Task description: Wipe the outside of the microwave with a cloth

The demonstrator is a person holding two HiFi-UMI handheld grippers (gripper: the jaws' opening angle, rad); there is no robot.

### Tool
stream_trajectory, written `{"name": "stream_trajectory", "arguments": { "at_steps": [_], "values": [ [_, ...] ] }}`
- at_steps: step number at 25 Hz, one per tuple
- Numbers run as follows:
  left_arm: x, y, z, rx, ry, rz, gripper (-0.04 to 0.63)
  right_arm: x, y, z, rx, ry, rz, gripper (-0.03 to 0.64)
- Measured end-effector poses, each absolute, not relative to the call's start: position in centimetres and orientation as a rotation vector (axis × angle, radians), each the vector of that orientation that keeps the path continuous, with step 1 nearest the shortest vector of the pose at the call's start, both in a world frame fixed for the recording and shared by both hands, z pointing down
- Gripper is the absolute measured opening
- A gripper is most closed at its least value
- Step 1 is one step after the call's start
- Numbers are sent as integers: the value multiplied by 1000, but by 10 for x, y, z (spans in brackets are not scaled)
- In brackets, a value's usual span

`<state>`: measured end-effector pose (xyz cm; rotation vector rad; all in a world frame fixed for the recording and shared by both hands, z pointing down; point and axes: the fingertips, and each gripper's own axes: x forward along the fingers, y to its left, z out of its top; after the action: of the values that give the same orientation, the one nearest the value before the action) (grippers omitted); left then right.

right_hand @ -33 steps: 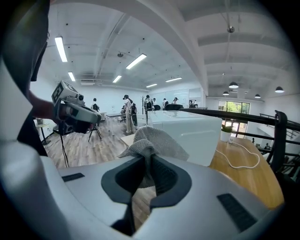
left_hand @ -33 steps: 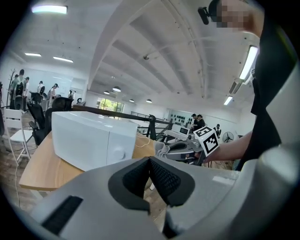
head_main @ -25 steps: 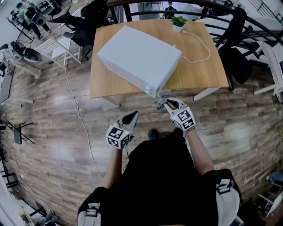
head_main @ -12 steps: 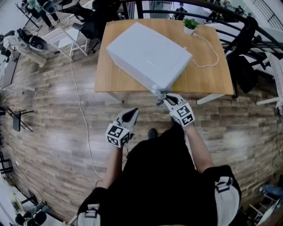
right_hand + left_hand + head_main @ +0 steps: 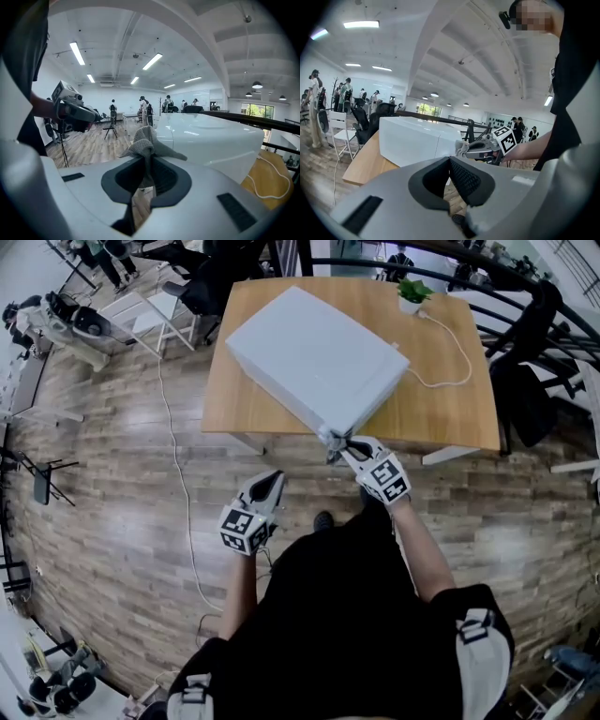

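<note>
Wooden worktop on a plank floor, carrying a white microwave set askew, near corner right at the worktop's front edge. Behind it, a small potted plant and a white cable looping across the wood. Right hand-held gripper clamped tight on a grey knitted cloth, brought up over the last second from a little short of that near corner to right against it, with the cloth bunched at the low end of the casing. For the task: approach apparently over, contact made or all but made, wiping of the outside ready to start, probably from this corner along the front or side face; no sign of any face wiped so far. Left hand-held gripper low and well apart from the microwave, much as a second ago, pads pressed together on nothing. Only a small tuft of cloth past the right pads, hence some risk of hard plastic scraping the casing.
</note>
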<state>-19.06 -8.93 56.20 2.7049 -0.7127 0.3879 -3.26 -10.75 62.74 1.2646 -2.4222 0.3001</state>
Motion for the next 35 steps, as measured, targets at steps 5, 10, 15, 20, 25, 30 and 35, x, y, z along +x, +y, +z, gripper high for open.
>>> {"name": "stream_trajectory", "arguments": {
  "at_steps": [5,10,15,20,25,30,35],
  "values": [
    [-175,-91,559,2677,-761,394,2,-34,-106,623,1142,-2468,259,32],
    [-152,-95,552,2668,-795,395,2,-33,-105,622,1017,-2513,229,32],
    [-132,-97,548,2655,-849,398,2,-28,-106,621,905,-2558,209,32],
    [-123,-96,548,2629,-920,398,2,-23,-105,622,820,-2584,191,32],
    [-107,-95,546,2608,-979,386,2,1,-112,625,801,-2572,192,34],
    [-87,-96,546,2589,-1029,367,2,33,-126,623,828,-2567,209,34],
    [-68,-93,550,2568,-1062,357,2,61,-140,619,852,-2585,220,34]
  ]
}}
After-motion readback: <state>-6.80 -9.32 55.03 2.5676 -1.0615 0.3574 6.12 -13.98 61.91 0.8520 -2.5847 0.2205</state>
